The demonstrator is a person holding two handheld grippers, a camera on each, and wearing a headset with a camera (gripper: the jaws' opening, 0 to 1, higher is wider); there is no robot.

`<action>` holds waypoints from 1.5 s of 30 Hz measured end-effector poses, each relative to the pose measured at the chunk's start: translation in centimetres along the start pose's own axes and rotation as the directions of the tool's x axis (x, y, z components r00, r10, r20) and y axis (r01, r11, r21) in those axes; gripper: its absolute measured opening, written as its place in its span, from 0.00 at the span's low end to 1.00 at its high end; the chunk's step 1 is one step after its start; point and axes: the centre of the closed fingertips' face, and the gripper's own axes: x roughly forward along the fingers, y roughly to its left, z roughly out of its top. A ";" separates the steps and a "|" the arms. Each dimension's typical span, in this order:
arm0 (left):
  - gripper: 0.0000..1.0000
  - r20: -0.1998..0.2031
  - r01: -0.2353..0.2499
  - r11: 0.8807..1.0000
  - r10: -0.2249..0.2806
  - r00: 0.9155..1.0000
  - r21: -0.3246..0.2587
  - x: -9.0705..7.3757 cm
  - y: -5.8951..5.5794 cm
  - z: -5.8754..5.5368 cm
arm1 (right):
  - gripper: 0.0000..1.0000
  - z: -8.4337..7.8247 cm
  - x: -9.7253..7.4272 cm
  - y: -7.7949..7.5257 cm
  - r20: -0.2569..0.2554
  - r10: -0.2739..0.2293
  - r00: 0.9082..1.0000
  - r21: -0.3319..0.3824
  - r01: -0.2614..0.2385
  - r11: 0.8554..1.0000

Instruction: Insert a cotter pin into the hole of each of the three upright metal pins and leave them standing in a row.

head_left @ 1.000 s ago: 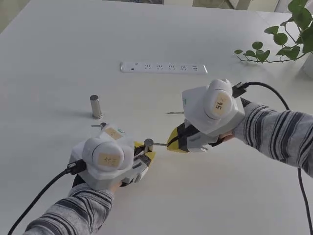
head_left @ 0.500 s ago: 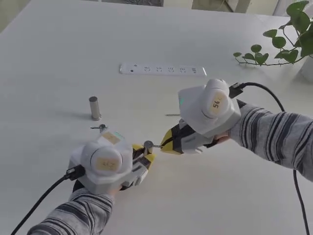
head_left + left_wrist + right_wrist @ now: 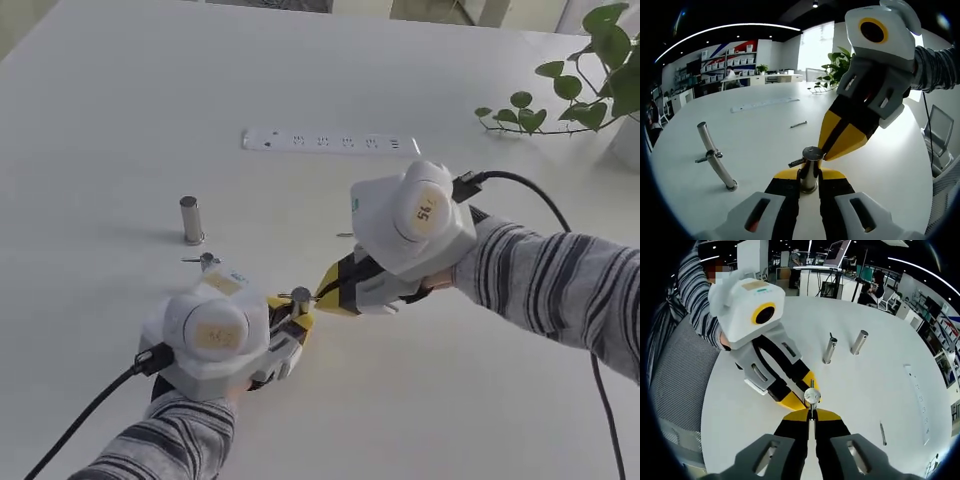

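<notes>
My left gripper (image 3: 292, 318) (image 3: 809, 175) is shut on an upright metal pin (image 3: 300, 297) (image 3: 810, 167) near the table's front. My right gripper (image 3: 328, 290) (image 3: 812, 412) comes in from the right, shut on a cotter pin (image 3: 812, 411) that passes through that pin's hole. The cotter pin's tip (image 3: 796, 162) sticks out on the far side. To the left, a second metal pin (image 3: 207, 262) (image 3: 722, 170) stands with a cotter pin through it. A third metal pin (image 3: 190, 220) (image 3: 704, 134) stands bare behind it.
A loose cotter pin (image 3: 799, 124) (image 3: 882, 433) lies on the white table behind the right gripper. A white power strip (image 3: 330, 142) lies farther back. A leafy plant (image 3: 585, 70) stands at the far right corner.
My right gripper has moved left toward the held metal pin, and the cotter pin has gone deeper through its hole. The left gripper keeps its hold.
</notes>
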 end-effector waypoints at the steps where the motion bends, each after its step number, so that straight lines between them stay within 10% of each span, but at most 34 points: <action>1: 0.11 0.001 0.000 1.000 0.000 1.000 0.000 0.0 0.0 0.0 | 0.00 0.0 0.0 0.0 0.001 -0.006 1.000 0.006 0.006 1.000; 45: 0.14 -0.034 -0.047 0.997 0.045 0.998 -0.056 0.2 0.5 -0.6 | 0.02 -0.5 -0.8 -0.5 0.005 -0.056 0.998 0.096 0.055 0.994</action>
